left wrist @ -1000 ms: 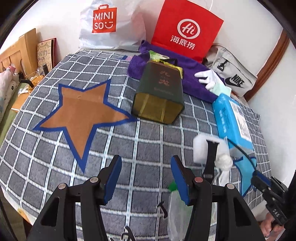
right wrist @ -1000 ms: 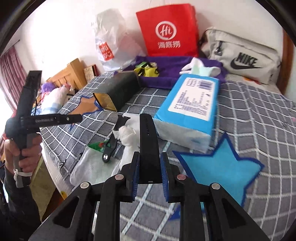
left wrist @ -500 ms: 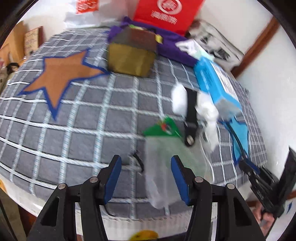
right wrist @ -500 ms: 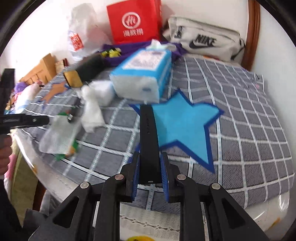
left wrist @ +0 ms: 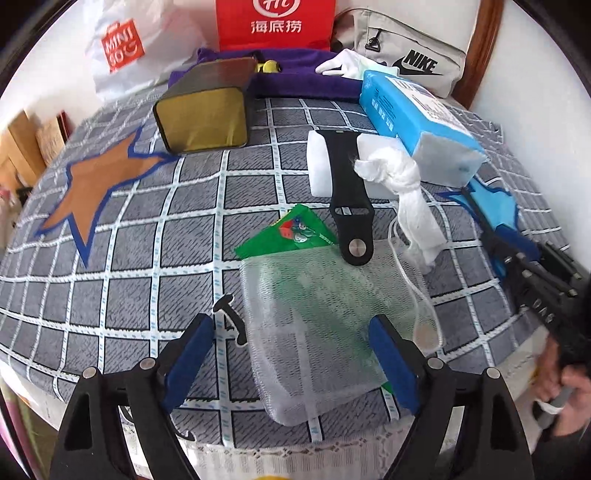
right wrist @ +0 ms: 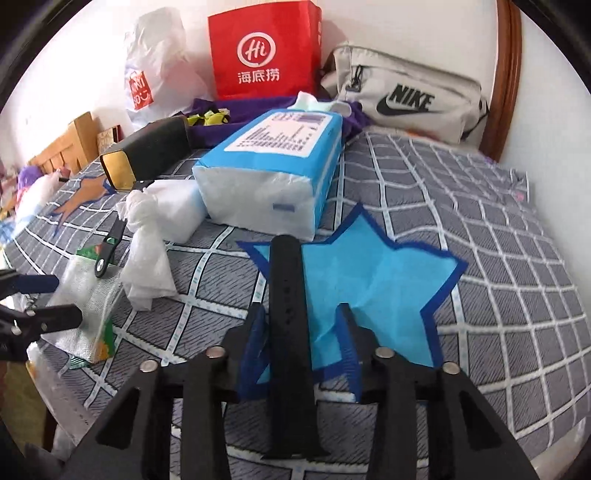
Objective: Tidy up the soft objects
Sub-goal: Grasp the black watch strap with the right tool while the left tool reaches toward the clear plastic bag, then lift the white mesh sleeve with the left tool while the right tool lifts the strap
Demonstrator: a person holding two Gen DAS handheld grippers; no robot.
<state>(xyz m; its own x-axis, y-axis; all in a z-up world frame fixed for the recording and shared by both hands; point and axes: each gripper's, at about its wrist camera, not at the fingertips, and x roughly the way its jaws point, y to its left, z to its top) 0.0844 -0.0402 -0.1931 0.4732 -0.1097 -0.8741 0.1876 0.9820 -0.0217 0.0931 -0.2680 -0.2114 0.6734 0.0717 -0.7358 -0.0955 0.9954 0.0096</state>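
Note:
My left gripper (left wrist: 288, 328) hangs low over the bed's near edge, its jaws opening wide. A white mesh bag (left wrist: 332, 314) with a green packet (left wrist: 291, 232) inside lies between the blue pads, which do not touch it. My right gripper (right wrist: 301, 332) is opening too. A black watch strap (right wrist: 286, 291) stands between its pads, near the left one and clear of the right one, over the edge of the blue star (right wrist: 376, 280). A second black strap (left wrist: 349, 206) lies across a white sponge (left wrist: 317, 166), beside a knotted white cloth (left wrist: 402, 184).
A blue tissue pack (left wrist: 417, 122) and a dark box with a gold mouth (left wrist: 203, 114) lie further back on the checked cover (left wrist: 129, 277). An orange star (left wrist: 99, 184) is at the left. A purple towel (left wrist: 295, 81), red bag (left wrist: 275, 22), white shopping bag (left wrist: 122, 44) and grey pouch (right wrist: 406, 99) line the wall.
My left gripper came down over the mesh bag and spread its jaws around it. My right gripper sank to the blue star, and its pads parted from the strap.

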